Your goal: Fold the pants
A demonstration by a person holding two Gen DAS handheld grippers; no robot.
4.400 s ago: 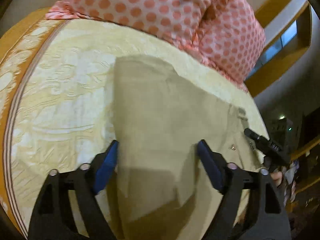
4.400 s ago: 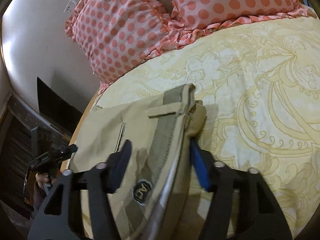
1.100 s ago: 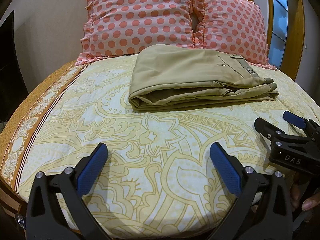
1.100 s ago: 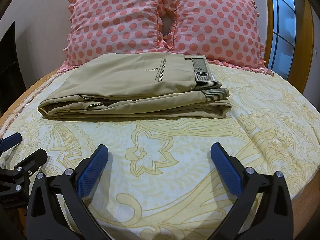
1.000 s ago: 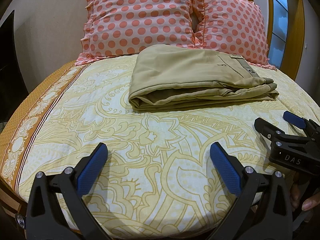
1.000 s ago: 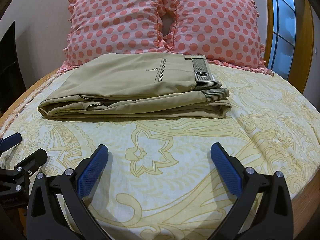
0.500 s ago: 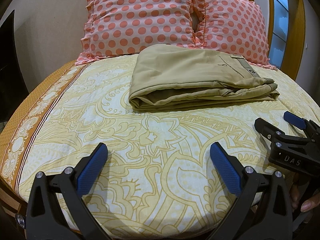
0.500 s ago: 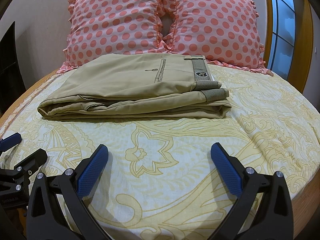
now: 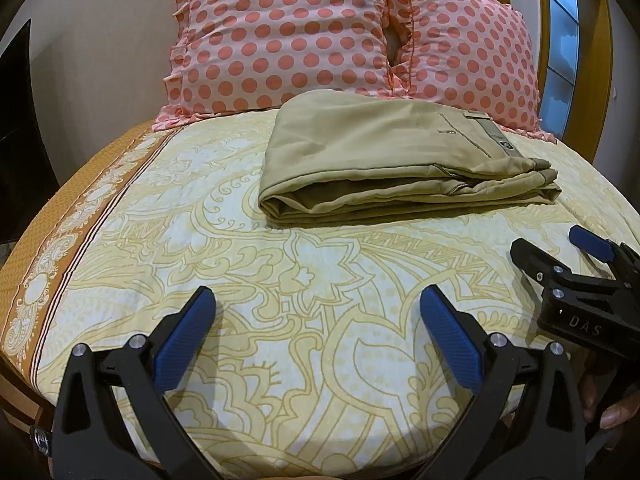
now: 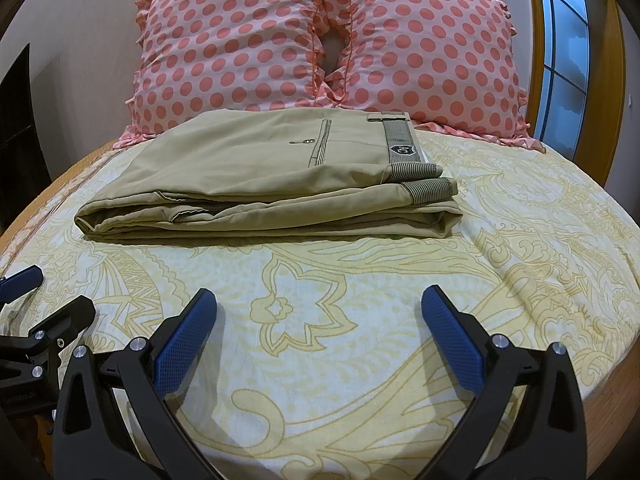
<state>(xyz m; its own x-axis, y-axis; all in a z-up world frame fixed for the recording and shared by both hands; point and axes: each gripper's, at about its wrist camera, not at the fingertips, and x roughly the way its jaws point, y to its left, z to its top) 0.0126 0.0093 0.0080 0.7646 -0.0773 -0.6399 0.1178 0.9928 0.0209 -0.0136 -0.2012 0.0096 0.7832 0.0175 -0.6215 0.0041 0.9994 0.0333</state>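
Observation:
The khaki pants (image 9: 392,160) lie folded in a flat rectangular stack on the yellow patterned bedsheet (image 9: 320,300), waistband to the right; they also show in the right wrist view (image 10: 272,176). My left gripper (image 9: 316,312) is open and empty, held low near the bed's front edge, well short of the pants. My right gripper (image 10: 318,312) is open and empty, likewise back from the pants. The right gripper shows at the right of the left wrist view (image 9: 560,256), and the left gripper shows at the left of the right wrist view (image 10: 36,296).
Two pink polka-dot pillows (image 10: 240,48) (image 10: 432,52) stand against the wall behind the pants. An orange bordered strip (image 9: 80,216) runs along the bed's left edge. A window with a wooden frame (image 10: 568,40) is at the right.
Over 4.4 s both grippers let go of the pants and drew back to the bed's front edge. Over the last second nothing has visibly moved.

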